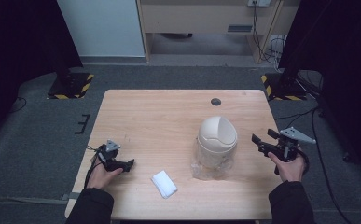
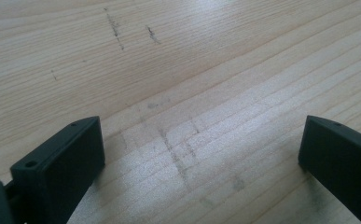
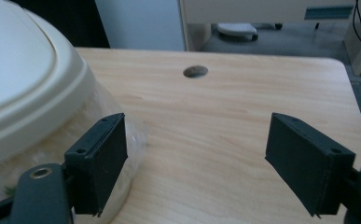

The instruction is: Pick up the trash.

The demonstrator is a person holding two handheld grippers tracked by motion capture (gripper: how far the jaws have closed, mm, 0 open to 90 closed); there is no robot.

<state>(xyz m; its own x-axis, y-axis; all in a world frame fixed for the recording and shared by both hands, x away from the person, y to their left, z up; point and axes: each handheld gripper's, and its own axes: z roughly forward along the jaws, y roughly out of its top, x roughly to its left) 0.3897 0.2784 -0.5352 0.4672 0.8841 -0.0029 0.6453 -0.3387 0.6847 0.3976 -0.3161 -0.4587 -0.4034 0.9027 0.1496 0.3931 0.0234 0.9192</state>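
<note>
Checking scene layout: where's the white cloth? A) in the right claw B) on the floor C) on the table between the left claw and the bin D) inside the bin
C: the cloth lies on the table, with the left claw on one side and the bin on the other.

A cream plastic bin with a domed swing lid (image 1: 217, 141) is seen standing upright on the right half of the light wooden desk (image 1: 159, 116), its lid closed and tilted slightly toward the far side. A clear plastic liner bag is bunched around its base and spread a little onto the wood; something pale may be held inside, though this cannot be told. A small white folded cloth (image 1: 164, 183) lies flat near the front edge, well apart from the bin.
</note>
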